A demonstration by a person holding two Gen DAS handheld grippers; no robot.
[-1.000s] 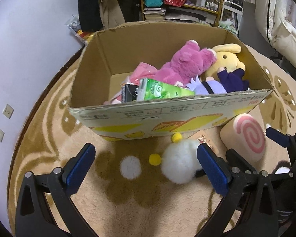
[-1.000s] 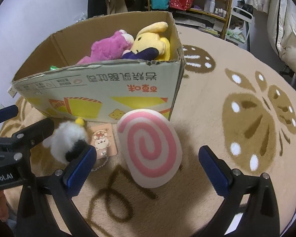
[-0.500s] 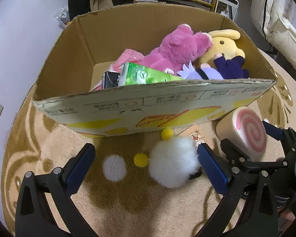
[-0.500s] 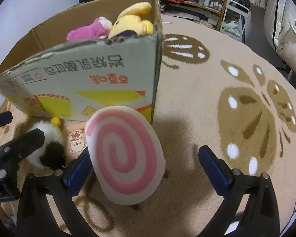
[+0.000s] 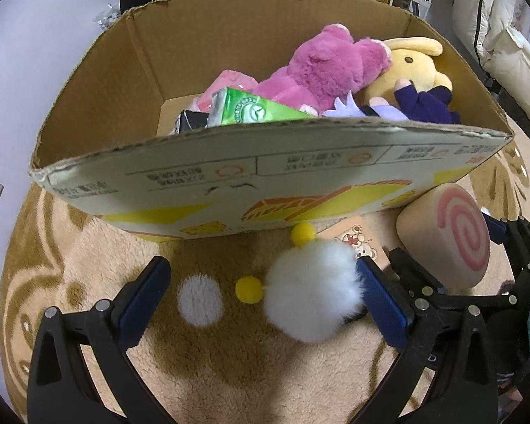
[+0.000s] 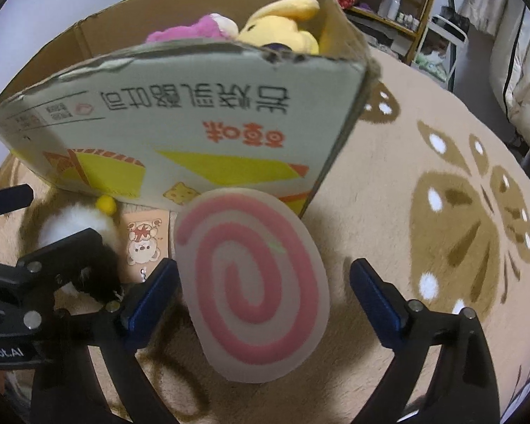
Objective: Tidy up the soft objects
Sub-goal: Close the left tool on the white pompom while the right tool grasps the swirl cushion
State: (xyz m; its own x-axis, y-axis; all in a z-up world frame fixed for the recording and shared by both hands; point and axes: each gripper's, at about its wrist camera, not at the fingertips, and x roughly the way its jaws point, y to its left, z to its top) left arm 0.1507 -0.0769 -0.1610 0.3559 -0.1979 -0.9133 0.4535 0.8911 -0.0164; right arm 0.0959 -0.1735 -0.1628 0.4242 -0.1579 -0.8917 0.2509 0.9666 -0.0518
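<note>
A cardboard box [image 5: 251, 176] stands on a beige rug [image 5: 229, 371] patterned in brown, its printed front wall facing the cameras. Inside it lie a pink plush bear [image 5: 321, 67], a yellow plush rabbit [image 5: 411, 67] to its right, a doll in dark blue clothes [image 5: 424, 104] in front of the rabbit, and a green packet [image 5: 251, 111] toward the left.

On the rug just in front of the box sits a white fluffy toy [image 5: 312, 295] with two yellow pom-poms [image 5: 249, 289], one at its left and one at its far side near the box wall. The left gripper [image 5: 261, 296] has its jaws spread wide; the white toy lies between them, pressed against the right blue pad, while the left pad stands well apart from it. A white spot in the rug's pattern [image 5: 199, 302] shows between the pads too.

To the right, a round cushion with a pink spiral [image 6: 251, 289] stands on edge, tilted, near the box's right front corner. The right gripper [image 6: 263, 293] straddles it with jaws apart: the left pad looks to be touching the cushion's edge, though the blur makes that uncertain, and the right pad is clear of it. A small card with cartoon bears [image 6: 143, 243] lies flat on the rug between the white toy and the cushion.
</note>
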